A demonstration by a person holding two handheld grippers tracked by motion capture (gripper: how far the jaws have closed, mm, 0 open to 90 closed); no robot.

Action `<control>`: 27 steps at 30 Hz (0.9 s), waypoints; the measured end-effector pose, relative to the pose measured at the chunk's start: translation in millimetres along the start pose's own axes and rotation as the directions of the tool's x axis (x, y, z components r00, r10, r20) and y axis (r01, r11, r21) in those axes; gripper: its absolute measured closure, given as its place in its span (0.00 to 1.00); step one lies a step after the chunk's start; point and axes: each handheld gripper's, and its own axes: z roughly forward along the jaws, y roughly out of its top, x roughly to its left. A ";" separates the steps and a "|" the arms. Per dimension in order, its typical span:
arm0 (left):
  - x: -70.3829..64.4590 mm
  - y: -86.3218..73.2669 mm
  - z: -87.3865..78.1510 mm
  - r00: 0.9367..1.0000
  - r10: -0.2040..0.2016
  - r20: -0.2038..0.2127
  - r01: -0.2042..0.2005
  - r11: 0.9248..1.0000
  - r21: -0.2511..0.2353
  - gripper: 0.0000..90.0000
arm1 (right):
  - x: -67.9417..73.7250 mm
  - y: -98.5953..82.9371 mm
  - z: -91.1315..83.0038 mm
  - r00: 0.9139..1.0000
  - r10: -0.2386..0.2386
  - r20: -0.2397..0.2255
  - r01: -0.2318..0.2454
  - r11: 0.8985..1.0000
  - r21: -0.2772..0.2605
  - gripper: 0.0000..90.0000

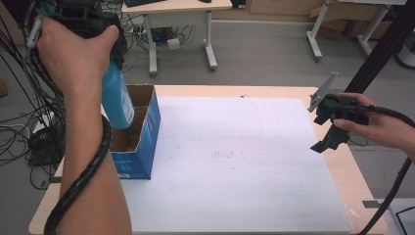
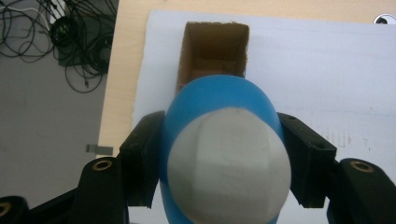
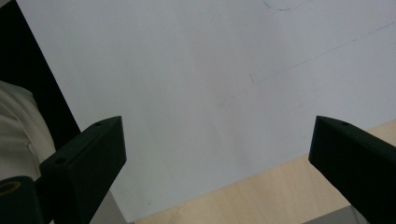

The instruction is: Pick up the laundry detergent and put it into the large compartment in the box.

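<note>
**Bottle hangs upright above the open box**

The left gripper [image 2: 224,154] is clamped on a blue bottle [image 1: 116,100], its two black jaws pressed against the bottle's sides just below the white cap [image 2: 229,163]. In the high view the bottle hangs nearly upright, cap end up in the hand and base pointing down, with its lower part overlapping the open top of the blue cardboard box [image 1: 139,132] that stands at the left edge of the white mat [image 1: 235,161].

The relation that matters is bottle to box mouth. From the left gripper view, looking down the bottle's long axis, the brown inside of the box [image 2: 214,51] lies toward 12 o'clock of the bottle's shoulder, not straight beneath it. So the bottle's axis seems to point a little short of the opening; whether the base is already inside the rim cannot be told, since the bottle's own body hides it.

The right gripper [image 1: 330,125] hovers at 3 o'clock of the mat, well apart from the box, its jaws spread wide and empty. The left hand is by far the nearer one and would make the drop.
</note>
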 end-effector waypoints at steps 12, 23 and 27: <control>14.9 -9.2 46.1 1.000 -0.005 0.006 0.005 1.000 0.031 0.42 | 0.7 -7.1 -1.6 0.999 0.031 0.010 -0.031 1.000 0.001 0.04; 17.1 -12.7 88.1 1.000 0.013 0.017 -0.014 0.996 0.085 0.42 | 1.5 -2.1 3.6 1.000 0.028 0.003 -0.029 1.000 0.013 0.04; 18.9 -13.6 100.4 1.000 0.012 0.021 -0.014 0.995 0.098 0.42 | 0.9 -2.2 3.6 1.000 0.031 0.005 -0.031 0.999 0.012 0.04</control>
